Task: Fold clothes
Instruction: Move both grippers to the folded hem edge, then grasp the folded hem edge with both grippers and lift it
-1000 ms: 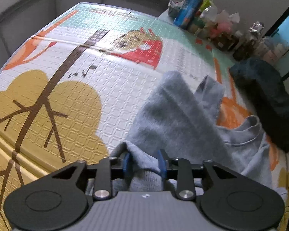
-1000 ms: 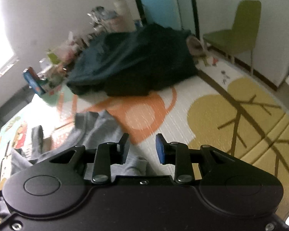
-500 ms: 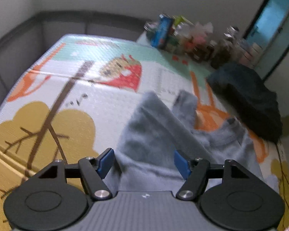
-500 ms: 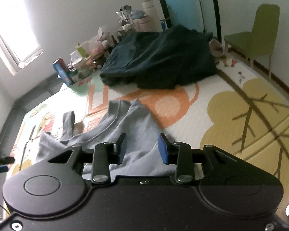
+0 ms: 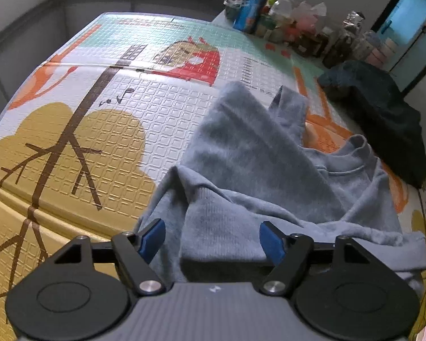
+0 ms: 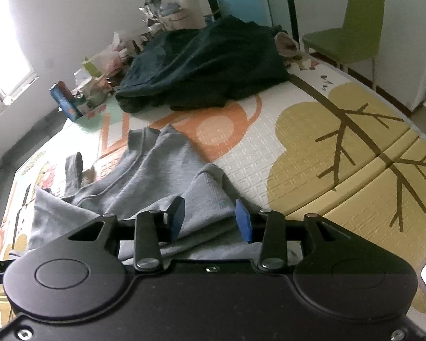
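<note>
A grey sweatshirt (image 5: pixel 255 156) lies rumpled on the patterned play mat (image 5: pixel 99 113), its collar toward the far right and one sleeve folded across the body. My left gripper (image 5: pixel 213 236) hovers over the near hem. Its jaws are opening wide, and the cloth lies under the gap without touching the blue pads. In the right wrist view the same sweatshirt (image 6: pixel 156 176) spreads to the left. My right gripper (image 6: pixel 210 217) sits over a raised fold of the hem. Its jaws are also opening, and the pads stand clear of the fabric.
A heap of dark clothes (image 6: pixel 207 65) lies at the far side of the mat (image 6: pixel 326 142). Bottles, bags and boxes (image 5: pixel 284 22) line the wall behind it. A green chair (image 6: pixel 352 34) stands by the blue door. The mat's edge drops off at the left (image 5: pixel 20 199).
The left gripper let go of the bunched grey hem and spread its jaws wide. The right jaws widened a little. Both drew back, and more of the sweatshirt now shows.
</note>
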A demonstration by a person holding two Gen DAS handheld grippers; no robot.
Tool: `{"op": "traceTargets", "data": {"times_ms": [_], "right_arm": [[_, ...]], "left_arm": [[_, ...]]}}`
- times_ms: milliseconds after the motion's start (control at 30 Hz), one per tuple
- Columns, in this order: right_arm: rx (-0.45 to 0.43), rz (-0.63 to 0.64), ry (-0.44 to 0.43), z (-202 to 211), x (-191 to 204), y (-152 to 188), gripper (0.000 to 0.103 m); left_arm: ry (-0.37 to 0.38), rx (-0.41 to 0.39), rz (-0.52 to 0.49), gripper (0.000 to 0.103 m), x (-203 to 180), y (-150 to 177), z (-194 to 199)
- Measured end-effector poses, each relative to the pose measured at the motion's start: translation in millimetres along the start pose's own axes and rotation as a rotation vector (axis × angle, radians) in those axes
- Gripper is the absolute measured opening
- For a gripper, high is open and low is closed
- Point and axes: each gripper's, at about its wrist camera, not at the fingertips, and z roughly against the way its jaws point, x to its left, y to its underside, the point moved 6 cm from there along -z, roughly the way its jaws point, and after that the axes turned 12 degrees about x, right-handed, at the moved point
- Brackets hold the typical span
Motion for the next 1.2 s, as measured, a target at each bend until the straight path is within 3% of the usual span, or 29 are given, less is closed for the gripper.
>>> {"op": "traceTargets", "data": {"times_ms": [167, 267, 333, 467, 533, 867, 1200], "right_arm": [[0.033, -0.037, -0.027, -17.1, -5.5, -13.4, 0.038], [0.081, -0.045, -0.056, -29.3, -6.5, -19.2, 0.038], [0.11, -0.047, -0.063, -35.6, -6.8, -20.6, 0.036], [0.153, -0.048, -0.133, -41.3, -4.0, -20.2, 0.013], [0.16, -0.046, -0.162, -41.1, -0.3, -19.4, 0.009], [0.103, -0.085, -0.261, -15.4, 13.2, -33.5, 0.004], [-0.039, -0.053, -0.306, 10.9, 43.7, -92.9, 0.004]], "left_arm": [[0.027, 0.017, 0.035, 0.074, -3.7, -6.4, -10.0], [0.06, 0.031, 0.05, 0.061, -7.8, -6.0, -13.7], [0.056, 0.035, 0.047, 0.044, -10.4, -5.1, -15.1], [0.055, 0.041, 0.06, 0.023, -10.1, -3.3, -15.0], [0.066, 0.039, 0.067, 0.018, -9.3, -4.9, -12.9], [0.103, -0.035, 0.04, 0.014, -19.4, -15.9, 13.3], [0.161, -0.181, 0.049, 0.013, -29.4, -60.2, 51.2]]}}
